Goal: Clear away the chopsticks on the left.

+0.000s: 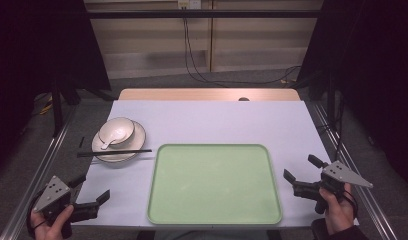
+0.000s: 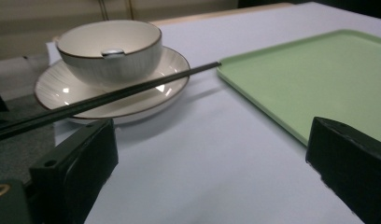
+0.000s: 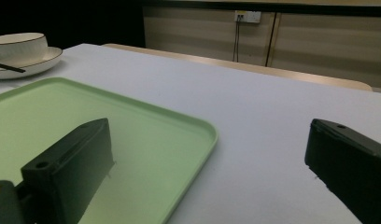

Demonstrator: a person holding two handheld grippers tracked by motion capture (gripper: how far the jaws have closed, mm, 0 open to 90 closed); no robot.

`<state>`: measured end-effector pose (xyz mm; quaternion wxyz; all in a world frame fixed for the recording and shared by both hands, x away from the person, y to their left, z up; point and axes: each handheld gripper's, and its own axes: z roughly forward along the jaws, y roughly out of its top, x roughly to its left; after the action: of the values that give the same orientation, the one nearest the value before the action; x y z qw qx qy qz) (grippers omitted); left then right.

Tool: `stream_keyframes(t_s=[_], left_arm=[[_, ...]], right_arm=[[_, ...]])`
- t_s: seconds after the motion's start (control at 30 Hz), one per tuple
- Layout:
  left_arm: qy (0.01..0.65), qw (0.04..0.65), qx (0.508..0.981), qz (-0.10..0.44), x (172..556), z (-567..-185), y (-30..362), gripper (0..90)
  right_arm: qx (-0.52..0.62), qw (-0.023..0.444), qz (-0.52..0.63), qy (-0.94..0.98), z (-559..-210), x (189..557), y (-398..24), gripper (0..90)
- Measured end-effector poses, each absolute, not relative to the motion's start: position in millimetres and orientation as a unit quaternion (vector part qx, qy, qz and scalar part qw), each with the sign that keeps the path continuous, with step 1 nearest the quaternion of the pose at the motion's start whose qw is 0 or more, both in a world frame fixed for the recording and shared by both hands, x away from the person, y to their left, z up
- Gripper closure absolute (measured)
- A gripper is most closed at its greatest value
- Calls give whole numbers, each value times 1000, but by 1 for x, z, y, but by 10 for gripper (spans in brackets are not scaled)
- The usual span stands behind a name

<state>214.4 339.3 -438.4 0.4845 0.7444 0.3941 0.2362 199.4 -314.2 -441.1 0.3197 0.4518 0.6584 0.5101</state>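
Observation:
A pale green tray (image 1: pixel 214 184) lies empty at the table's front centre. Left of it a white bowl (image 1: pixel 116 131) with a white spoon (image 1: pixel 108 145) in it sits on a white plate (image 1: pixel 134 145). Black chopsticks (image 1: pixel 113 152) rest across the plate's front rim. My left gripper (image 1: pixel 90 189) is open at the front left corner, pointing at the plate (image 2: pixel 69 88), bowl (image 2: pixel 109 51) and chopsticks (image 2: pixel 109 97), with nothing between its jaws (image 2: pixel 212 163). My right gripper (image 1: pixel 303 169) is open at the front right, beside the tray's (image 3: pixel 146 140) right edge, jaws empty (image 3: pixel 207 163).
The table is covered with a light lavender sheet (image 1: pixel 217 120), a wooden edge (image 1: pixel 207 94) showing at the far side. Metal rails (image 1: pixel 39 170) run along both sides. Cables (image 1: pixel 202 75) lie on the floor beyond the table.

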Motion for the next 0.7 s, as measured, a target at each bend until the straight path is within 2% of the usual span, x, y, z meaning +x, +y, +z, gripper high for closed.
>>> stream_keyframes(t_s=[0.23,0.3,0.43,0.6,0.7], left_arm=[[388,494,738,247,237,-428,352,60],[387,500,735,247,250,-422,362,139],[387,509,731,237,264,-414,372,120],[364,480,766,224,285,-418,375,110],[350,480,775,214,293,-422,376,190]], right_arm=[[431,314,522,666,-440,198,-311,4],[432,314,521,665,-440,198,-312,4],[437,313,518,666,-441,199,-312,9],[439,311,517,666,-441,199,-312,9],[438,313,516,666,-441,199,-312,8]])
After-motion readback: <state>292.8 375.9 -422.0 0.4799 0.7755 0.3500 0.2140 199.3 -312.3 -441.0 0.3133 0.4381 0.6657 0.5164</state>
